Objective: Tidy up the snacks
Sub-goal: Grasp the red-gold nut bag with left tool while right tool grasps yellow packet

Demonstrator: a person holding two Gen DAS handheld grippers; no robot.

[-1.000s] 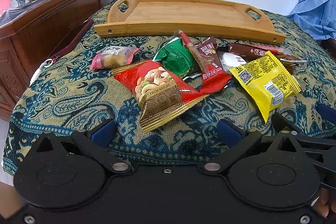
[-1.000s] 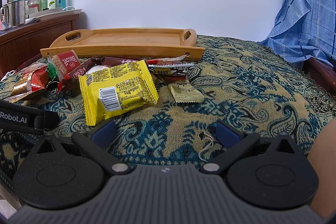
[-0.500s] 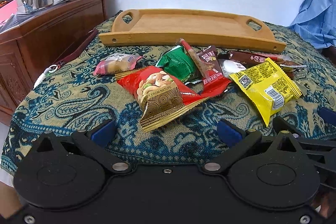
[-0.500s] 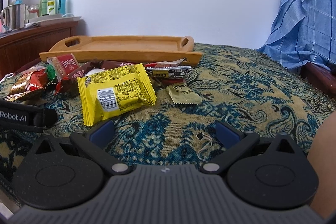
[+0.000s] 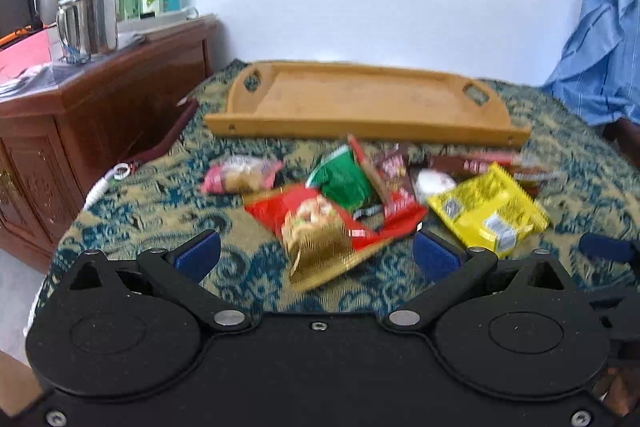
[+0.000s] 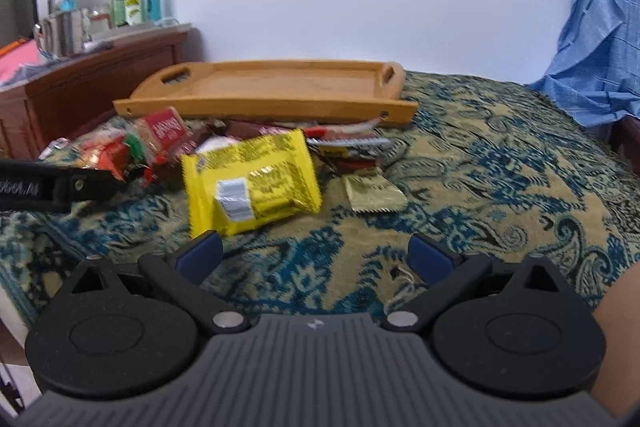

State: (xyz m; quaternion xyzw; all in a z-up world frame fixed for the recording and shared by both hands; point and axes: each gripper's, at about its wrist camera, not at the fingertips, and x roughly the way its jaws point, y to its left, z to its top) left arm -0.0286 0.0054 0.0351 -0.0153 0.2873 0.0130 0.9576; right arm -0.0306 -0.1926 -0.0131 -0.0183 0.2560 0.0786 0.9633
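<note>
A tan cloth point(image 6: 500, 163) with a teal paisley pattern carries a honey-coloured wooden tray point(image 6: 280, 87). In front of it lie a bright yellow packet point(image 6: 252, 183), a red-and-gold bag point(image 5: 320, 231), a green pouch point(image 5: 344, 179), a pink wrapper point(image 5: 240, 173) and an olive-gold sachet point(image 6: 374, 193). A blue checked fabric point(image 6: 600, 27) hangs at the right.

We see a wooden tray point(image 5: 360, 99) lying at the far side of the patterned cloth point(image 6: 500, 187), with the heap of snack packets point(image 5: 360, 187) just before it. A nut bag point(image 5: 320, 231) lies nearest us; a biscuit packet point(image 6: 252, 183) lies to its right. A cabinet point(image 5: 100, 99) stands left, a mug point(image 5: 90, 25) on it.
</note>
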